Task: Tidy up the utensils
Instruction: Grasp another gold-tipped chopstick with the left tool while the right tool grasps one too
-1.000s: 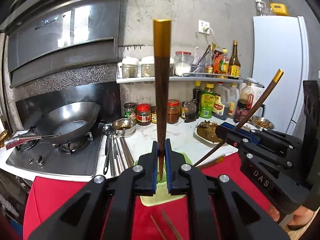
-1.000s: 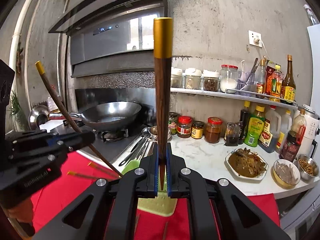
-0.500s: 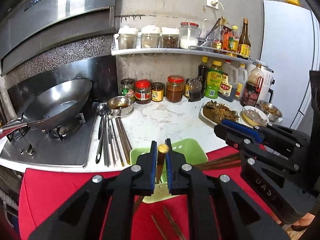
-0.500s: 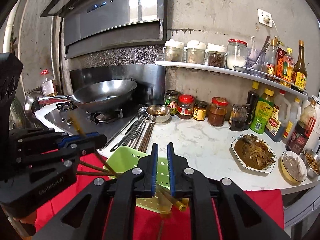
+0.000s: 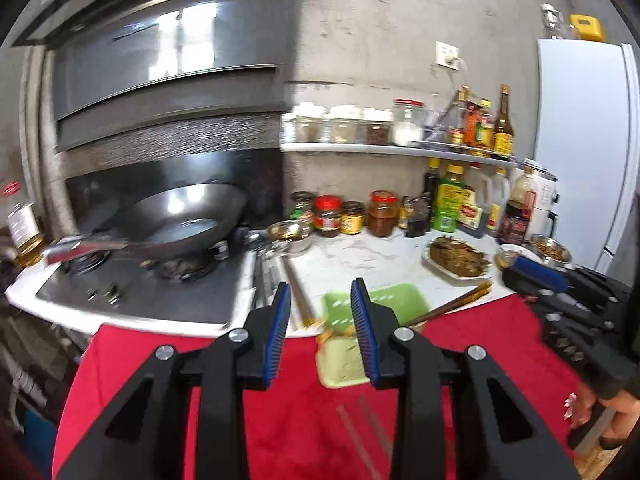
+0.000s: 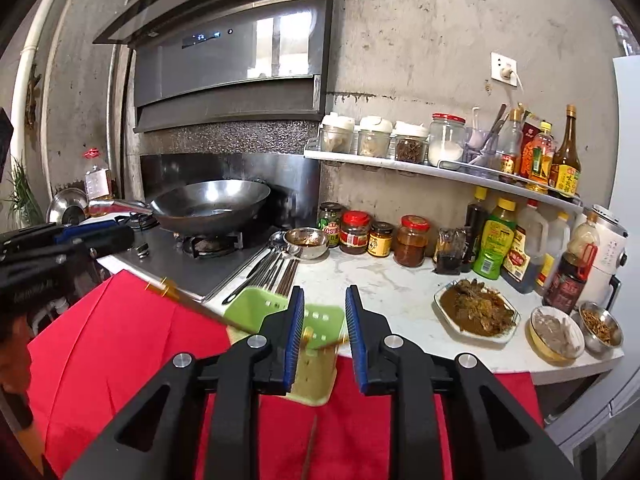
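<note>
A green slotted tray [image 5: 384, 300] [image 6: 256, 304] lies at the counter's front edge, partly on a red cloth [image 5: 168, 360] [image 6: 120, 340]. Brown chopsticks with gold ends [image 5: 452, 306] [image 6: 188, 300] rest across the tray and stick out over its rims. My left gripper [image 5: 320, 316] is open and empty above the tray. My right gripper [image 6: 322, 324] is open and empty above the tray too; gold chopstick ends [image 6: 316, 338] show between its jaws. More chopsticks [image 5: 360, 428] [image 6: 310, 444] lie on the cloth below the grippers.
Steel spoons and chopsticks [image 5: 272, 276] [image 6: 272, 268] lie beside the stove, with a wok [image 5: 184, 224] [image 6: 208, 208] at the left. Sauce jars [image 6: 384, 236], bottles [image 6: 496, 248], a food plate [image 5: 456, 258] [image 6: 476, 312] and small bowls [image 6: 556, 336] crowd the counter's back and right.
Both grippers held a chopstick upright a second ago, then lowered them into the green tray. Both jaws have opened wide and the chopsticks now lie in the tray.
</note>
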Tool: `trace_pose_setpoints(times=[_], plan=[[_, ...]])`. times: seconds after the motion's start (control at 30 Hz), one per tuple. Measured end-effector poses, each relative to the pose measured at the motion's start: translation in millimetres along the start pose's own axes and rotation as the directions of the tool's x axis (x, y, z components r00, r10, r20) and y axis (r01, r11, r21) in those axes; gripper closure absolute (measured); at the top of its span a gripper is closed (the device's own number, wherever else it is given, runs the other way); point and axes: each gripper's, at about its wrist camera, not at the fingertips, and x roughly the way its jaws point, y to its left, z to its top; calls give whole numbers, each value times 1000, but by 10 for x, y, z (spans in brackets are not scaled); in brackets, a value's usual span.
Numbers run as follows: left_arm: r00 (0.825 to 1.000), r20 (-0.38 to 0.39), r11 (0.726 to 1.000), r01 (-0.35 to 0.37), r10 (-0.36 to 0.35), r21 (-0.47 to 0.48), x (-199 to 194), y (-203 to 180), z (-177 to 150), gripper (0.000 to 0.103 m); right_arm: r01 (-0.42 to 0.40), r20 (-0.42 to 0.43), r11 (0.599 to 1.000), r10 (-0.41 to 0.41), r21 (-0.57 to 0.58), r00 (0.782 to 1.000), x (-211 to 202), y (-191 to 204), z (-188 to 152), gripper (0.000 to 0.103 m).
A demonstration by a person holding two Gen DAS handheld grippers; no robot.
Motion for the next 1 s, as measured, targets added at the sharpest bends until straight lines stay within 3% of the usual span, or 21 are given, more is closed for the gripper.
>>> trace_pose_setpoints(times=[0.2, 0.53, 0.73, 0.93, 1.0], plan=[[995, -78, 997, -69, 67, -31, -196, 238, -717, 72, -13, -73, 1000, 13, -3, 997, -265, 86, -613, 75], [959, -277, 997, -63, 52, -32, -211, 116, -2050, 72, -6, -284, 999, 20, 49, 959, -376, 208, -1896, 75], [941, -338, 998, -38, 21, -43, -190, 40, -2334, 72, -3, -348, 996, 35, 93, 937, -395, 229, -2253, 75], [936, -352, 998, -33, 15, -46, -170, -3, -2354, 72, -76, -351, 990, 114, 121, 929, -330, 353, -2210, 75], [937, -349, 998, -38, 21, -41, -166, 0, -2334, 72, -74, -353, 992, 104, 99, 930, -284, 400, -2180, 75]])
